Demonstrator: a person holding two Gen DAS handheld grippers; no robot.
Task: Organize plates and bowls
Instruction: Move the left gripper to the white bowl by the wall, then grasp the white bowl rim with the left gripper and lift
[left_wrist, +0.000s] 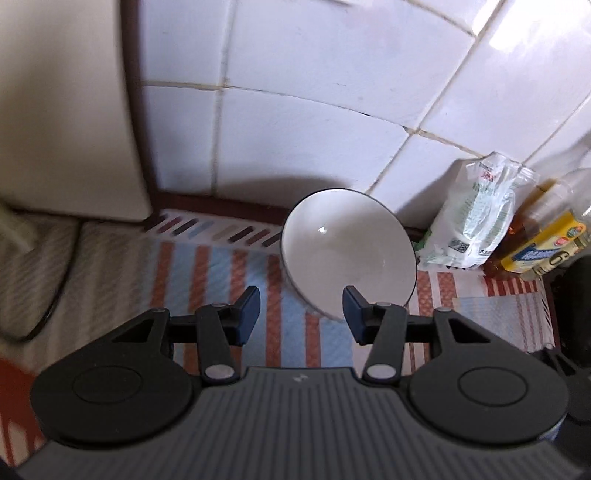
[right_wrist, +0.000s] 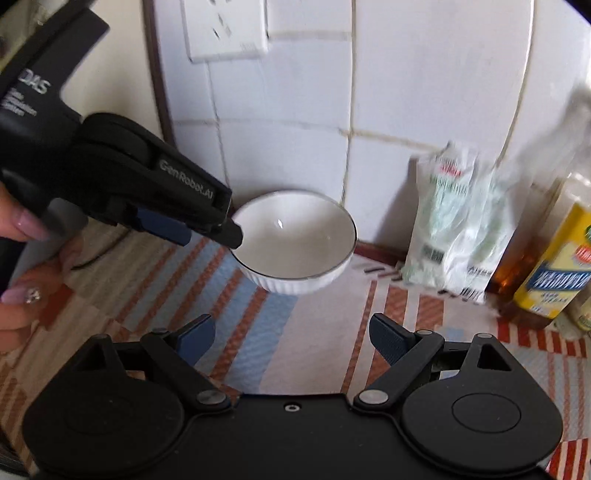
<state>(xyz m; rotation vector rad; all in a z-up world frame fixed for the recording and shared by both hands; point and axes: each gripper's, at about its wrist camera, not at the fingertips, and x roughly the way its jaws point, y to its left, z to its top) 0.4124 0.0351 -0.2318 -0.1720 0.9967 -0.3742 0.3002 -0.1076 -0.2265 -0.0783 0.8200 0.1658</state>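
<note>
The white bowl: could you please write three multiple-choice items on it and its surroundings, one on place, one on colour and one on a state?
1. Where does the bowl stand?
A. In a sink
B. On the striped mat by the tiled wall
C. On a stack of plates

2. What colour is the bowl?
A. White with a thin dark edge
B. Red
C. Yellow

3. How do the right gripper's jaws stand?
A. Shut on the bowl
B. Shut on a bag
C. Wide apart, holding nothing

Answers:
B: the bowl sits on the striped mat close to the tiled wall.
A: both views show it white, dark-edged.
C: the right gripper has only mat between its jaws.
</note>
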